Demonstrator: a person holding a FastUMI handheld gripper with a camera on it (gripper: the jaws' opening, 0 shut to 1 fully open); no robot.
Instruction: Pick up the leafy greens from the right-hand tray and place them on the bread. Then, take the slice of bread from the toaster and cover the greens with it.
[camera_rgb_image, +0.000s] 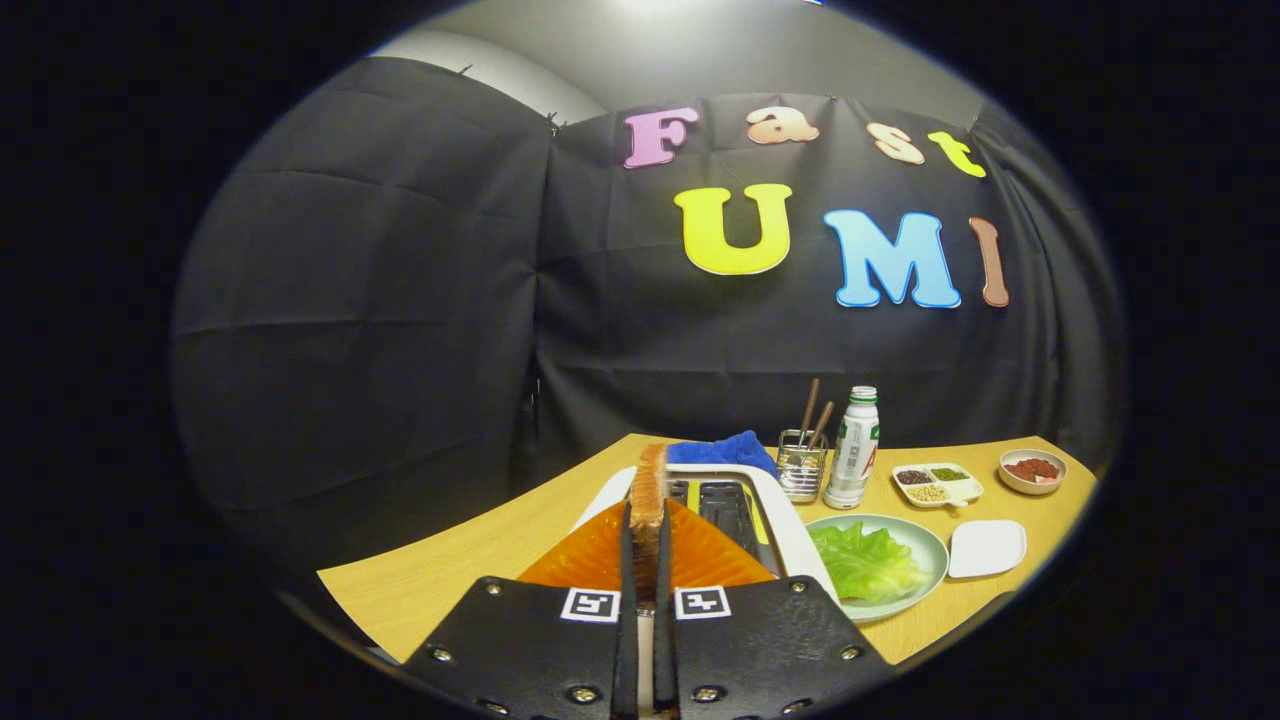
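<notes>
Tongs (646, 560) clenched on bread slice (649, 490), held edge-up for carrying | toaster (735, 500) just beyond | leafy greens (865, 562) lie on plate (935, 560) right of tongs, uncovered

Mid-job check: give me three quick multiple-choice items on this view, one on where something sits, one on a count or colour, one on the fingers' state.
1. Where is the lettuce leaf?
A. on the green plate
B. in the toaster
C. on the blue cloth

2. How many sticks stand in the wire holder?
A. none
B. two
C. five

3. What is the gripper doing?
A. open, empty
B. shut on the bread slice
C. shut on the bottle

Answers: 1 A, it lies on the green plate. 2 B, two rise from it. 3 B, both fingers press the bread slice.
</notes>
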